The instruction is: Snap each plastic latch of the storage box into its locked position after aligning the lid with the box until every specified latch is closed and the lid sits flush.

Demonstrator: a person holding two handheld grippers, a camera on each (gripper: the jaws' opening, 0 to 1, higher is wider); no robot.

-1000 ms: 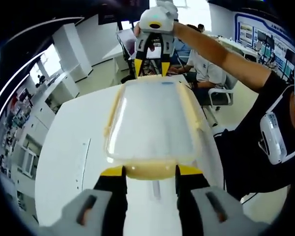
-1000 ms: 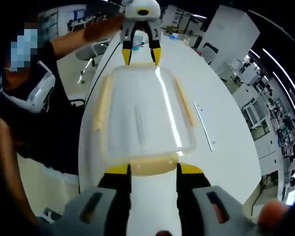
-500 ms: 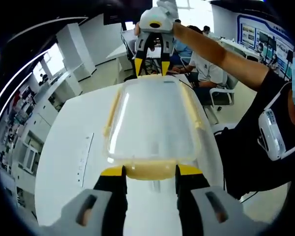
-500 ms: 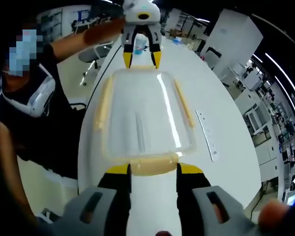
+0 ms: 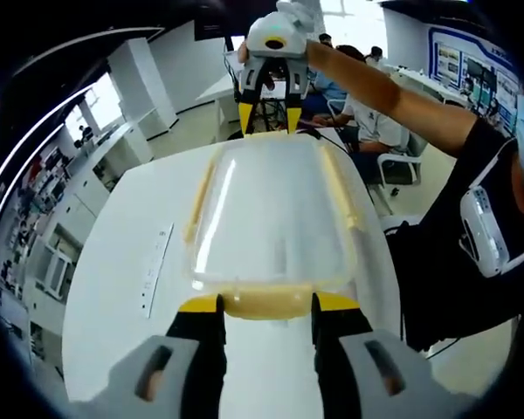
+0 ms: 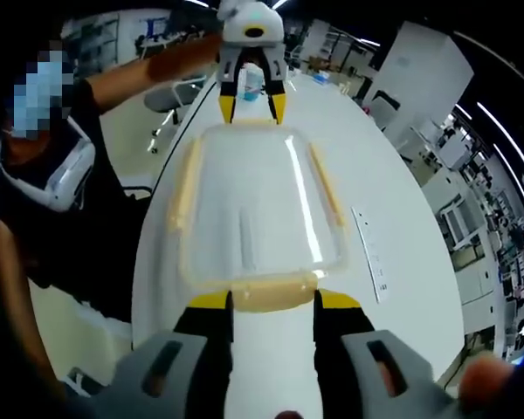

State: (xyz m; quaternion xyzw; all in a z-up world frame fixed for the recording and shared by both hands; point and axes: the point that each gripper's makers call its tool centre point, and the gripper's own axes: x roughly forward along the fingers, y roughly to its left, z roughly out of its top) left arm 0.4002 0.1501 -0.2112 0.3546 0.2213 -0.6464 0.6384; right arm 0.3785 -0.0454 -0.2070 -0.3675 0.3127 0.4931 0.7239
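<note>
Holding the storage box (image 5: 275,223) between both tools over the white desk (image 5: 127,288), I am keeping the left hand-held gripper (image 5: 268,305) at the bottom centre of the left gripper view with its jaws apart, flanking the cream latch (image 5: 267,301) on the near end. In the right gripper view the right hand-held gripper (image 6: 266,303) is standing the same way, jaws apart around the near latch (image 6: 262,295), while the clear lid (image 6: 249,209) is filling the frame's middle. A power strip (image 6: 369,262) is lying at right.

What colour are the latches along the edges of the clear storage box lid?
Pale yellow latches, clearest in the right gripper view.
</note>
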